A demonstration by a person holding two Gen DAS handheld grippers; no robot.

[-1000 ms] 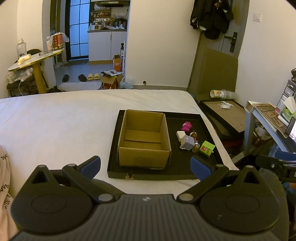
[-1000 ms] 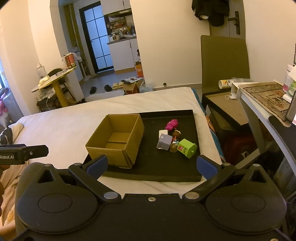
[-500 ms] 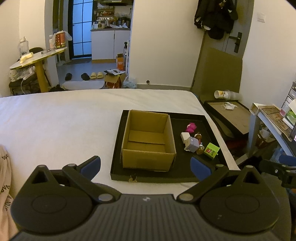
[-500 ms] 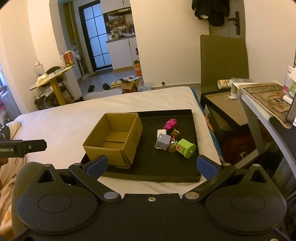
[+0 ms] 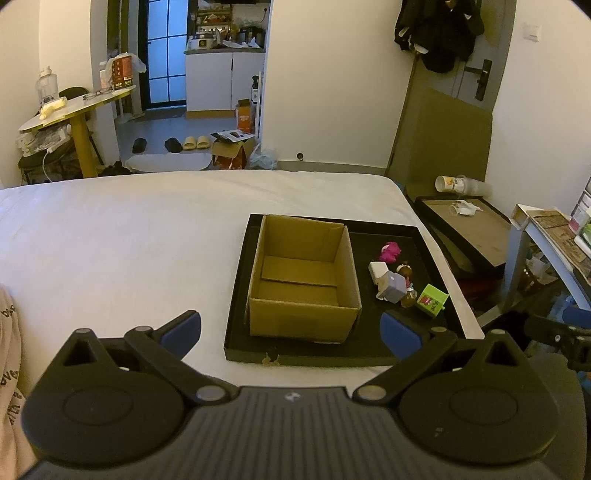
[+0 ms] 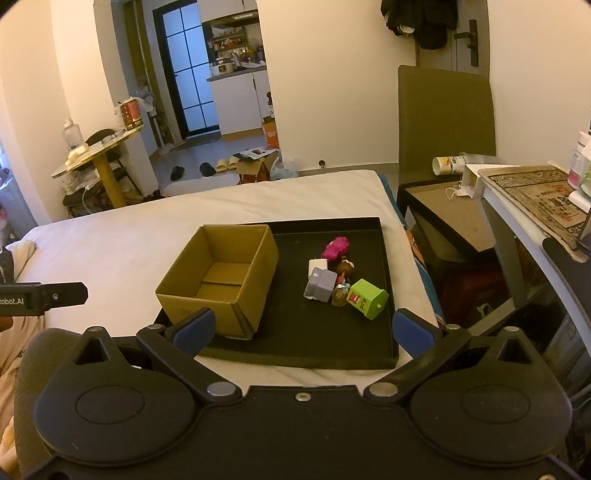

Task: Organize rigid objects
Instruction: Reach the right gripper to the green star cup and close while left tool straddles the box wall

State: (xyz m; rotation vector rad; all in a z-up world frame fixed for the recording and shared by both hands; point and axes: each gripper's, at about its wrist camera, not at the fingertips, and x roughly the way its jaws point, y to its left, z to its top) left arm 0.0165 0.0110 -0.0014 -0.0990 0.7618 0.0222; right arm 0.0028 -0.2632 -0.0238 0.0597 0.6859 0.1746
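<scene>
Beyond the bed [image 5: 147, 236] you see a round yellow table [image 5: 75, 110] with a water bottle [image 5: 47, 86] on it. Slippers [image 5: 195, 141] lie on the floor near the kitchen doorway. To your right, dark clothes [image 6: 421, 22] hang on the door, and a tipped paper cup [image 6: 445, 165] rests on a low side table [image 6: 443, 218].

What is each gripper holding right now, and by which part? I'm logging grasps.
Nothing. The left gripper and right gripper both have open jaws, short of the toys on the tray.
</scene>
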